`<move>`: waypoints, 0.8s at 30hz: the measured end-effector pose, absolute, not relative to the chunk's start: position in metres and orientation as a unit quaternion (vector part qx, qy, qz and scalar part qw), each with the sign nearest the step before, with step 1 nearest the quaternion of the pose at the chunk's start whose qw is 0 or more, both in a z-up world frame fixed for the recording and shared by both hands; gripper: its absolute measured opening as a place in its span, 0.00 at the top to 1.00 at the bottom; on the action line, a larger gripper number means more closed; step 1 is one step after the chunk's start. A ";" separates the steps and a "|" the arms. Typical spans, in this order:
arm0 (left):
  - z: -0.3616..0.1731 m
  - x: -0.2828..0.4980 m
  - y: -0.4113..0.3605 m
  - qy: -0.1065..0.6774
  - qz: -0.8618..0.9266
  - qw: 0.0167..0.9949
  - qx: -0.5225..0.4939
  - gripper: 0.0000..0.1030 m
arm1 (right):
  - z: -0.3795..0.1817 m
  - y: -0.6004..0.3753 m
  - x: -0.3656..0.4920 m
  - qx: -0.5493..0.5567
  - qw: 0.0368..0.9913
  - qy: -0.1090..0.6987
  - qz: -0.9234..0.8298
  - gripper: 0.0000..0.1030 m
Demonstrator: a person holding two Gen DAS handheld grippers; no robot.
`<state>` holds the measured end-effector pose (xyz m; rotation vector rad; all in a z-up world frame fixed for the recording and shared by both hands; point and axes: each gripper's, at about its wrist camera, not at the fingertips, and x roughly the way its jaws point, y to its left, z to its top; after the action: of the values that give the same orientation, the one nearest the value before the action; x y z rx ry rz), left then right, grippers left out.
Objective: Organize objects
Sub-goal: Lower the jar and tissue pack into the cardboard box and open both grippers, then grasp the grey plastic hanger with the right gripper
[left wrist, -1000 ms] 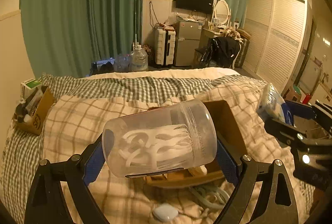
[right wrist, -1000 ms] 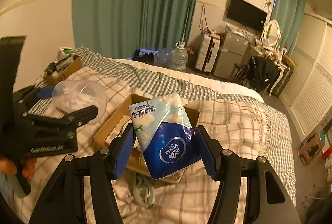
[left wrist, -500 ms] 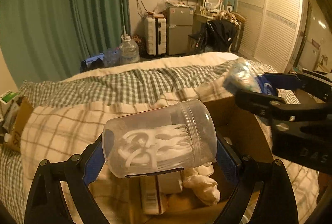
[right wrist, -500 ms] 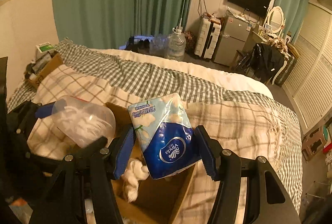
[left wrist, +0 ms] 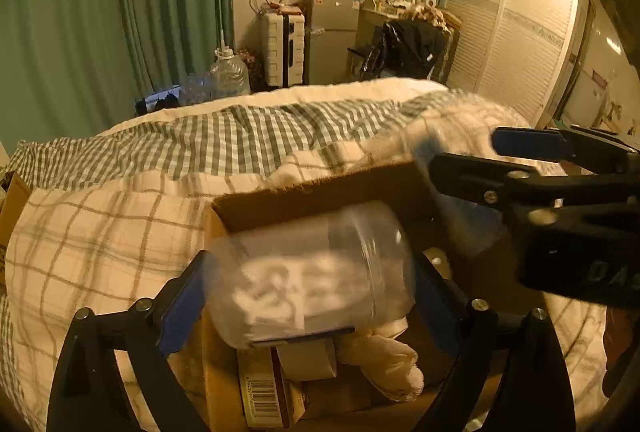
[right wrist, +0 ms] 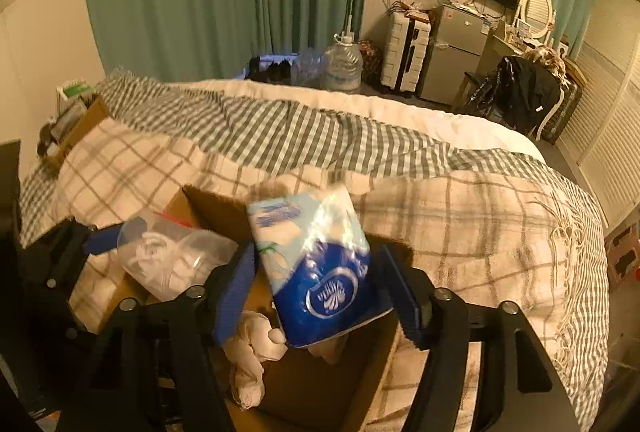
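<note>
A clear plastic jar (left wrist: 308,274) of white floss picks lies sideways between my left gripper's (left wrist: 308,292) fingers, blurred, over the open cardboard box (left wrist: 320,192). The pads look slightly apart from the jar. The jar also shows in the right wrist view (right wrist: 172,260). My right gripper (right wrist: 320,284) has its jaws spread wider than the blue-and-white tissue pack (right wrist: 320,264), which hangs tilted and blurred between them above the box (right wrist: 320,392). The right gripper also shows in the left wrist view (left wrist: 540,188).
The box sits on a plaid blanket (right wrist: 460,224) on the bed and holds white gloves (left wrist: 380,356), a barcoded carton (left wrist: 264,388) and other items. Another cardboard box (right wrist: 76,128) stands at the far left. A suitcase, fridge and water bottle stand beyond the bed.
Both grippers have moved forward and down over the box. The right jaws have spread off the tissue pack, which now tilts and blurs. The jar has sunk lower and blurred.
</note>
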<state>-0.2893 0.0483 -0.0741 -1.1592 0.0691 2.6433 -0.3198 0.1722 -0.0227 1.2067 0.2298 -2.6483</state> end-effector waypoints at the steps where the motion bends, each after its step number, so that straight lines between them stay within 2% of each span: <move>1: -0.069 -0.288 0.047 0.022 0.910 0.122 -0.395 0.00 | -0.016 0.175 -0.316 0.405 0.108 0.075 -0.905 0.26; 2: -0.059 -0.283 0.045 0.020 0.914 0.118 -0.387 0.00 | -0.009 0.177 -0.312 0.400 0.106 0.074 -0.907 0.24; 9: 0.010 -0.242 0.031 0.009 0.930 0.099 -0.355 0.00 | 0.061 0.195 -0.257 0.357 0.093 0.073 -0.927 0.23; 14: 0.057 -0.205 0.021 0.004 0.938 0.084 -0.335 0.00 | 0.109 0.203 -0.209 0.330 0.088 0.073 -0.937 0.19; 19: 0.080 -0.168 0.012 0.019 0.943 0.069 -0.324 0.00 | 0.138 0.205 -0.159 0.309 0.091 0.085 -0.943 0.15; 24: 0.078 -0.135 0.006 0.027 0.945 0.067 -0.320 0.00 | 0.136 0.204 -0.122 0.305 0.102 0.098 -0.942 0.15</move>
<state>-0.1347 0.0064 0.0775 -0.9649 0.0810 2.8465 -0.1220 0.2041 0.1363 0.8990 0.2885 -2.7805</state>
